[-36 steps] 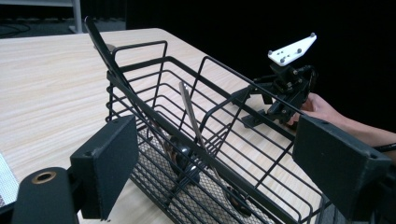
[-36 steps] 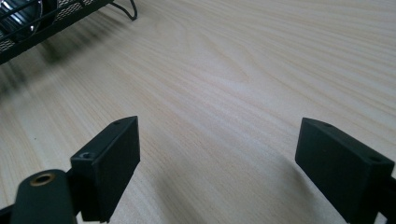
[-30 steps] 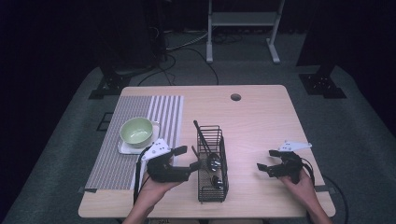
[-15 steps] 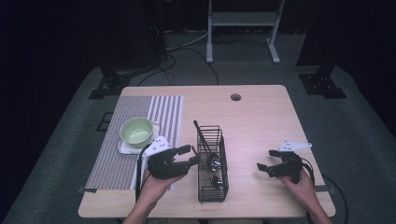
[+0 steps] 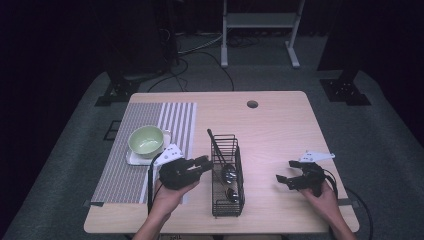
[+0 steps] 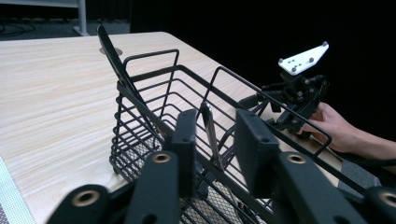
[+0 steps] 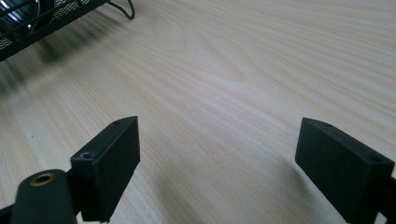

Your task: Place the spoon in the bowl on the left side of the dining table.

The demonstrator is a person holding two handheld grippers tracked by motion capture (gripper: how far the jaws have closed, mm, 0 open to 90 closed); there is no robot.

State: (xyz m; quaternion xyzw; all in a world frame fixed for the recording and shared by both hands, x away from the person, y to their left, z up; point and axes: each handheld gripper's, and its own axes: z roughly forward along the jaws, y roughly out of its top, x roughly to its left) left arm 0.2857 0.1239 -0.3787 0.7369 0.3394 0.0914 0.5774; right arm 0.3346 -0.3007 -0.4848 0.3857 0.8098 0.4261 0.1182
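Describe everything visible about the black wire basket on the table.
The black wire basket is a narrow, open-topped caddy of thin dark metal rods, with fine mesh low down and raised loops along its rim. It stands upright on the light wooden table, just right of the striped placemat. Inside lie metal spoons, and a long black handle leans out at its far end. The left gripper is at its near rim, jaws open around a thin upright utensil handle; contact is unclear.
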